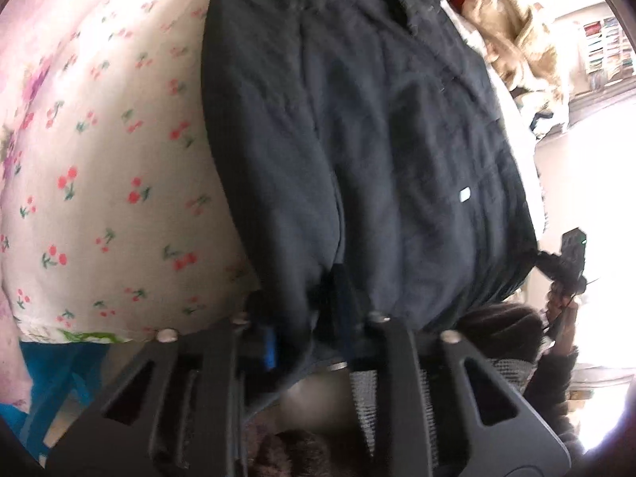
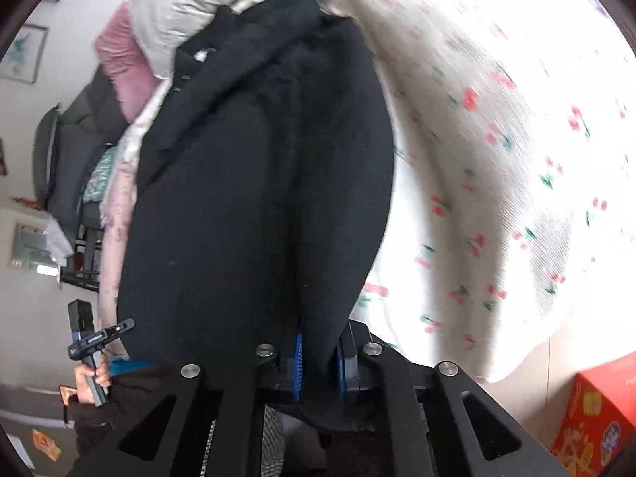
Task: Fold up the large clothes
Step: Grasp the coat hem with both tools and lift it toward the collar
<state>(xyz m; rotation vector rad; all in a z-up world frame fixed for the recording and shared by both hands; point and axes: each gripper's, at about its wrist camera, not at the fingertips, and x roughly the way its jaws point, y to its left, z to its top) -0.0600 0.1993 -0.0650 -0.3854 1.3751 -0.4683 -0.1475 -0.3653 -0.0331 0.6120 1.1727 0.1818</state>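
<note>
On the bed, we see a large black coat (image 1: 389, 151) spread lengthwise over a white sheet (image 1: 111, 167) printed with small red cherries. In the left wrist view the left gripper (image 1: 306, 318) meets the near hem of the coat: its jaws are clamped on a bunched fold of the dark cloth, with a blue pad showing just beside the pinched edge. A small white label (image 1: 464, 194) sits on the coat's front, and a row of snaps runs up toward the collar at the far end. Past the coat lies a tan blanket (image 1: 512, 39), crumpled at the far edge of the bed. At the right of this view the right gripper shows small and side-on, held in the person's hand (image 1: 564, 318).

In the right wrist view the right gripper (image 2: 320, 353) holds the same near hem at another spot: its jaws are pressed together on a fold of the black cloth, the two blue pads standing on either side of it. The coat (image 2: 254, 183) runs away from the jaws toward a grey pillow (image 2: 190, 4) and a pink pillow (image 2: 123, 59) at the head of the bed. The cherry sheet (image 2: 497, 127) lies to the right, blurred. A red box (image 2: 596, 417) stands on the floor beside the bed. At the lower left the person's other hand (image 2: 89, 377) grips the left gripper's handle.
</note>
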